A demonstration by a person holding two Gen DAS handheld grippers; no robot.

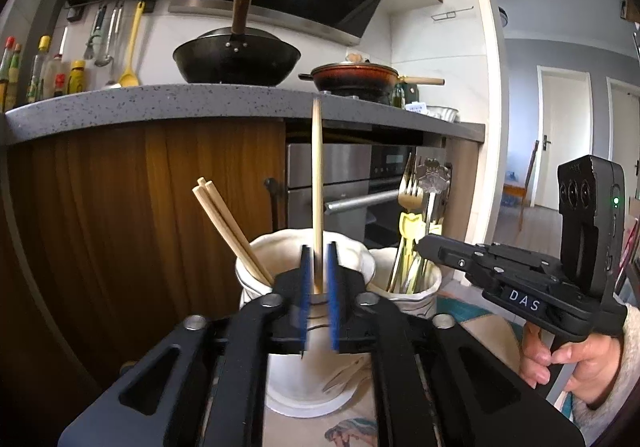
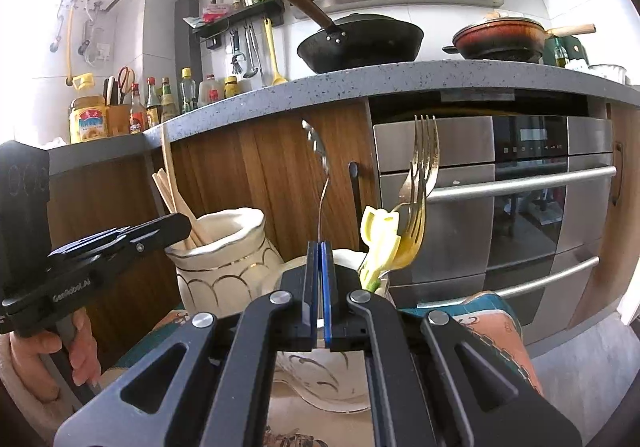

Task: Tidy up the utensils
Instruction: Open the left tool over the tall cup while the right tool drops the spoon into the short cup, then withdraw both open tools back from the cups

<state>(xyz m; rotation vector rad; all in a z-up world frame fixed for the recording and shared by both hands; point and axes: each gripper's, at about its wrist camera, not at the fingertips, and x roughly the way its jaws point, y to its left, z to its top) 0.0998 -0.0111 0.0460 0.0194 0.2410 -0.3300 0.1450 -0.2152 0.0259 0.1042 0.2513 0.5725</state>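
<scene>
The right gripper [image 2: 319, 287] is closed on the thin handle of a silver metal spoon [image 2: 320, 155], which stands upright over a white ceramic holder [image 2: 348, 257]. In this holder stand 2 golden forks [image 2: 420, 183] and a yellow plastic utensil [image 2: 380, 243]. At left, the left gripper [image 2: 176, 225] reaches to a cream vase with gold lines [image 2: 224, 263] holding wooden chopsticks [image 2: 170, 183].

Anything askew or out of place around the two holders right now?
Nothing spilled or damaged. Both white holders stand upright: chopsticks lean in the left holder, forks in the right holder. One chopstick stands between the left gripper's pads; the right gripper clamps a spoon.
</scene>
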